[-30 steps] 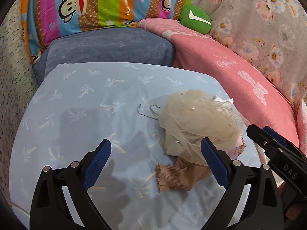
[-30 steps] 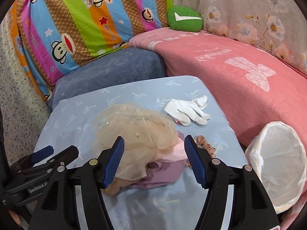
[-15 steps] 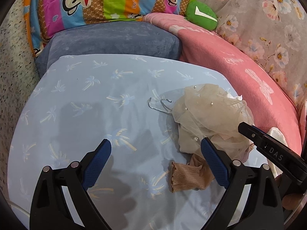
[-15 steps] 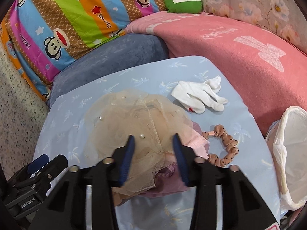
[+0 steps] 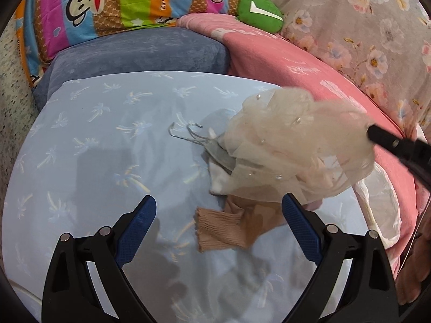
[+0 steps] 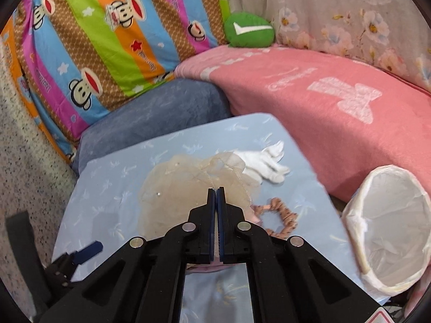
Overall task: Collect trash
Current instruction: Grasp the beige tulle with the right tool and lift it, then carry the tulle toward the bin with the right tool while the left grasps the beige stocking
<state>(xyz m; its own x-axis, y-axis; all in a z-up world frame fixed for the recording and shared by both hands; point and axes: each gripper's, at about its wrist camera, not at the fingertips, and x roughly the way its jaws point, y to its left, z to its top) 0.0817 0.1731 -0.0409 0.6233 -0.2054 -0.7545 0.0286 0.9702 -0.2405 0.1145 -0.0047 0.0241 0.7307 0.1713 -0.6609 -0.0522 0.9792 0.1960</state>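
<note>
Obscuring pile beneath: lifted tulle [image 5: 293, 145]

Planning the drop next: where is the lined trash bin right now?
In the right wrist view the lined trash bin sits at the lower right, off the blue cloth's right edge, below the pink blanket, near the scrunchie.

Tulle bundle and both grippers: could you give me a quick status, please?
Right gripper shut on tulle bundle, lifted. Left gripper open, empty. Lined bin clear.

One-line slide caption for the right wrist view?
Right hand-held gripper shut on beige tulle beside lined bin.
</note>
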